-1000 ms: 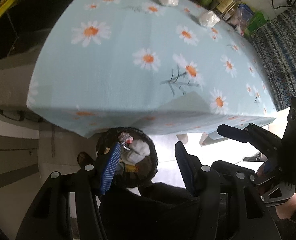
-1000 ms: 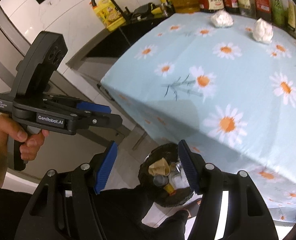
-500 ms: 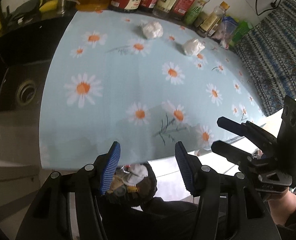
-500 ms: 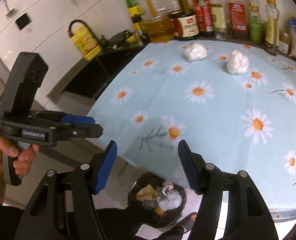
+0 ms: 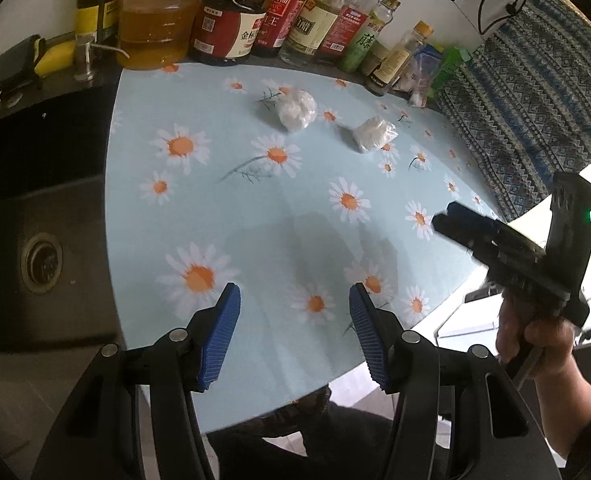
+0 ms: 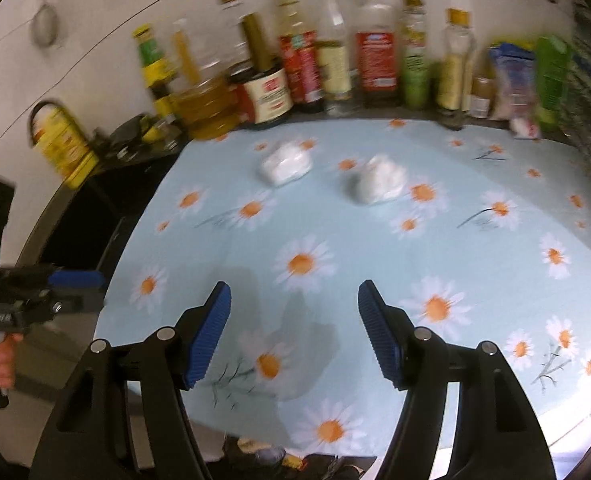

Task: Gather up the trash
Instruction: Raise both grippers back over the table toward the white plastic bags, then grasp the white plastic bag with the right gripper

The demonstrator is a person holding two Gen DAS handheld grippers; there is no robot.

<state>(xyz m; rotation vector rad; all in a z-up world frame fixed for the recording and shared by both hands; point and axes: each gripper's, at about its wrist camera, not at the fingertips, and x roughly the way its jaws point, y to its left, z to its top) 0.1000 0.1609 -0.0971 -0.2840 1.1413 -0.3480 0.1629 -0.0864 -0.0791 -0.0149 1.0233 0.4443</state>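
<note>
White crumpled wads (image 5: 296,110) (image 5: 371,134) in the upper middle of the tabletop (image 5: 255,216) look light and soft, best pinched across the middle, while both empty grippers (image 5: 293,338) (image 6: 293,330) keep fingers moderately apart.

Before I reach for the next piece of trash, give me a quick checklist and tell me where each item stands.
1. Left gripper empty, jaws apart: ok.
2. Right gripper empty, jaws apart: ok.
3. Trash left to collect: ok, two white crumpled wads, left wad and right wad, lie apart on the daisy tablecloth.
4. Path to the wads free of other things: ok.
5. Bottles stand behind the wads, near enough to bump: cannot tell.
6. Trash bin within reach below the table edge: cannot tell, only a sliver shows.
</note>
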